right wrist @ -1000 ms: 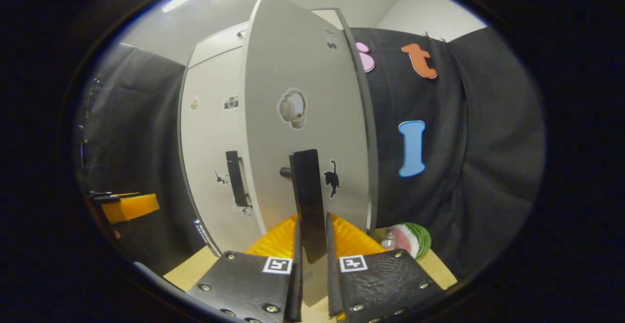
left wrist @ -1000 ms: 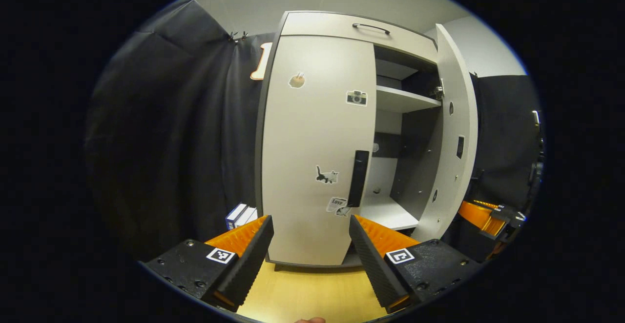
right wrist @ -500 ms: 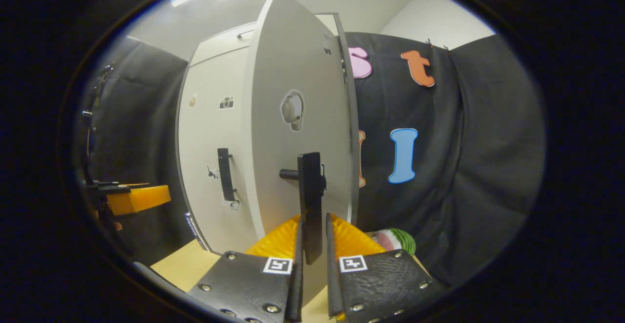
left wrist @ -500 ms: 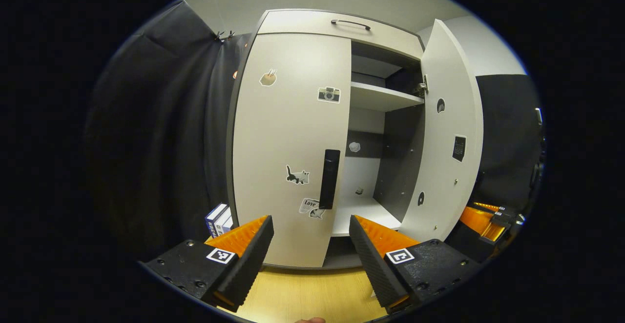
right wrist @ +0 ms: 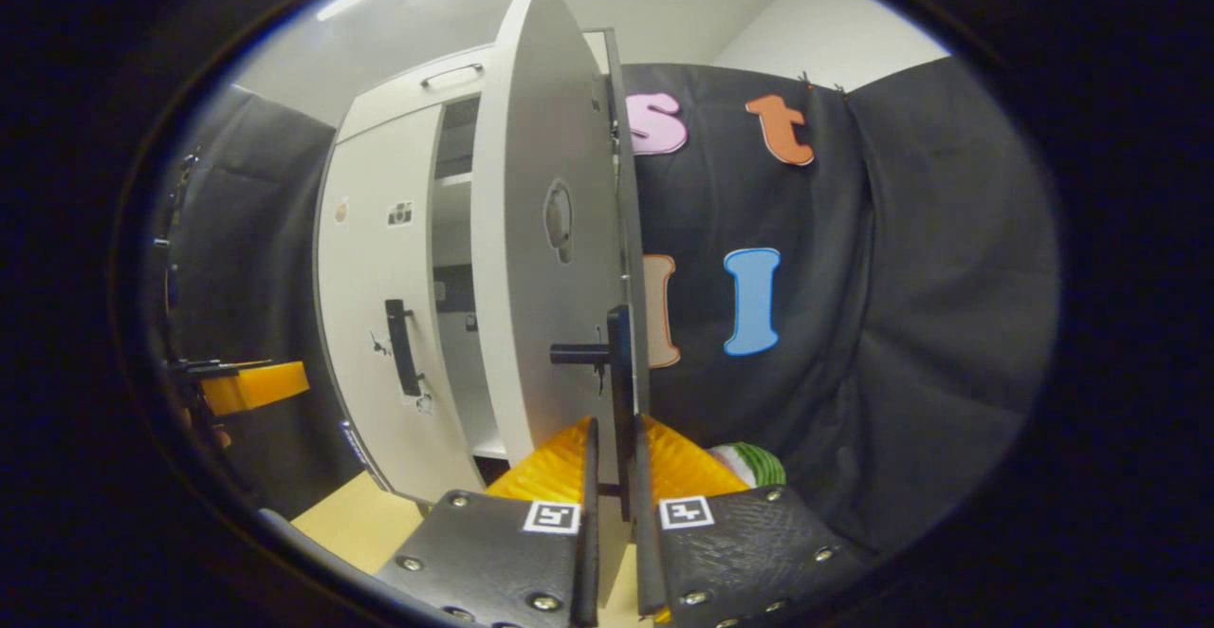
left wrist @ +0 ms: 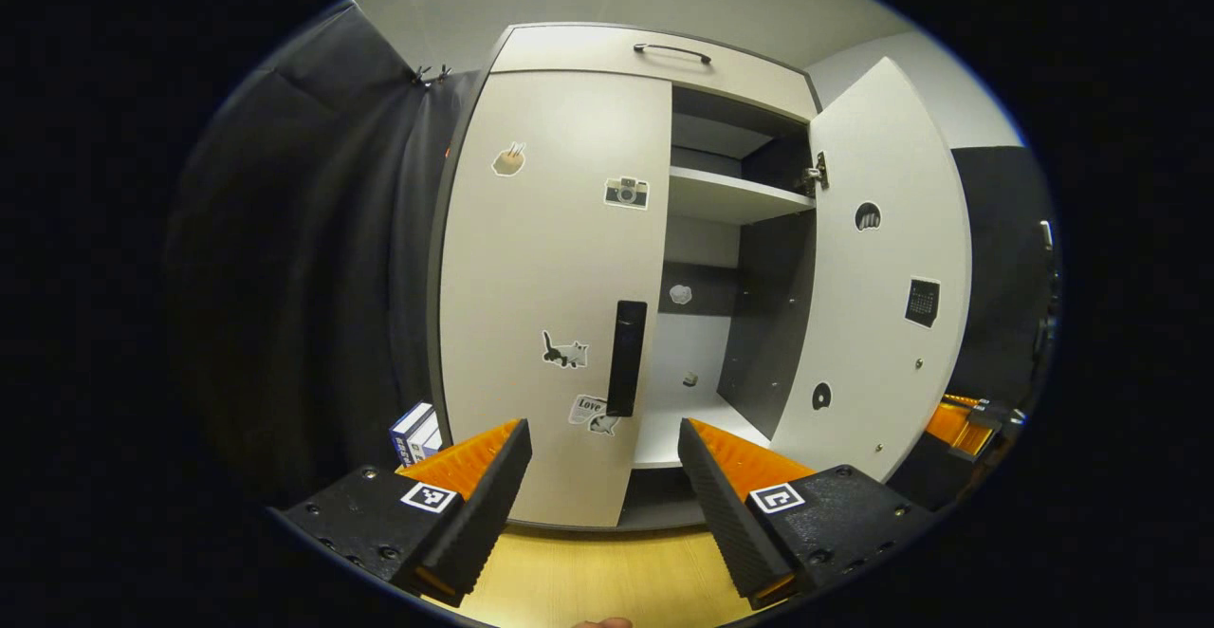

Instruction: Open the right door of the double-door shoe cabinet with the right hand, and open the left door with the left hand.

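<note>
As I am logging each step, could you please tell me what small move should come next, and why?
Probably bring the open left tongs forward onto the left door's handle. The right door already stands wide, its handle clamped in the right tongs, while the left door is shut and untouched.

The round green-striped watermelon-like object (right wrist: pixel 754 465) sits half hidden behind the orange-and-black right gripper (right wrist: pixel 615 514); the small white-and-blue box (left wrist: pixel 415 431) is partly behind the closed pale-grey left door (left wrist: pixel 550 258).

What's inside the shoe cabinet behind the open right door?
Behind the open right door, the cabinet shows an upper shelf, a bare lower shelf and a small object too small to identify. The closed left door hides the left half.
</note>
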Demonstrator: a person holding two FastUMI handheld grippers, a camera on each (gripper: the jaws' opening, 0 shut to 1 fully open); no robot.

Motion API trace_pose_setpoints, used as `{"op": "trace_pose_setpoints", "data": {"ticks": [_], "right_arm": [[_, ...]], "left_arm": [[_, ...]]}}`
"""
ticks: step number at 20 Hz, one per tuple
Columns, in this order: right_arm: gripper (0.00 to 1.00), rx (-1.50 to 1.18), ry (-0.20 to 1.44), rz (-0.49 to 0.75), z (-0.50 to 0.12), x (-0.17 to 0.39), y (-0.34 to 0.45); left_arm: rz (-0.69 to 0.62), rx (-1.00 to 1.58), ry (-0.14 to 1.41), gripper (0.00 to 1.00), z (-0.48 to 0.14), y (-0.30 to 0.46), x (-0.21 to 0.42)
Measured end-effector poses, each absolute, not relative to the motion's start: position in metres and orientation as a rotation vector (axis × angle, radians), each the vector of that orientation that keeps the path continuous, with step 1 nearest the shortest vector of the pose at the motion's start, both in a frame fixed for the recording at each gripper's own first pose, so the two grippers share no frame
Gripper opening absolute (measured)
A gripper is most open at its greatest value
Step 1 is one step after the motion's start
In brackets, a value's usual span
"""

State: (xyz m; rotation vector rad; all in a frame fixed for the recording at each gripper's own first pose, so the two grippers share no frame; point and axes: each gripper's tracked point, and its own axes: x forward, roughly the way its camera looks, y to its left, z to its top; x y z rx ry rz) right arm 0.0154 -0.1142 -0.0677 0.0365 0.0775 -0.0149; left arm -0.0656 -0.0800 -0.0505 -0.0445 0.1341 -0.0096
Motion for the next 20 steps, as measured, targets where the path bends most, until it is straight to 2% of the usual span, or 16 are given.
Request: {"op": "trace_pose_setpoints", "data": {"ticks": [3, 6, 10, 11, 12, 13, 20], "right_arm": [[0.14, 0.070, 0.069, -0.046, -0.066, 0.007, -0.137], [0.14, 0.165, 0.069, -0.005, -0.064, 0.002, -0.142], [0.14, 0.168, 0.080, -0.021, -0.066, 0.000, -0.149], [0.04, 0.177, 0.080, -0.024, -0.067, 0.003, -0.149], [0.01, 0.179, 0.077, -0.024, -0.063, -0.004, -0.150], [0.06, 0.174, 0.075, -0.032, -0.061, -0.004, -0.152], [0.06, 0.161, 0.093, -0.095, -0.061, -0.007, -0.169]], "left_arm": [[-0.020, -0.044, 0.146, 0.96, -0.056, -0.089, -0.061], [-0.029, -0.037, 0.157, 0.96, -0.062, -0.095, -0.054], [-0.038, -0.027, 0.172, 0.96, -0.067, -0.098, -0.045], [-0.041, -0.022, 0.174, 0.97, -0.068, -0.098, -0.042], [-0.039, -0.016, 0.175, 0.96, -0.069, -0.099, -0.040], [-0.037, -0.013, 0.179, 0.97, -0.070, -0.098, -0.036], [-0.053, 0.015, 0.184, 0.97, -0.077, -0.095, 0.002]]}}
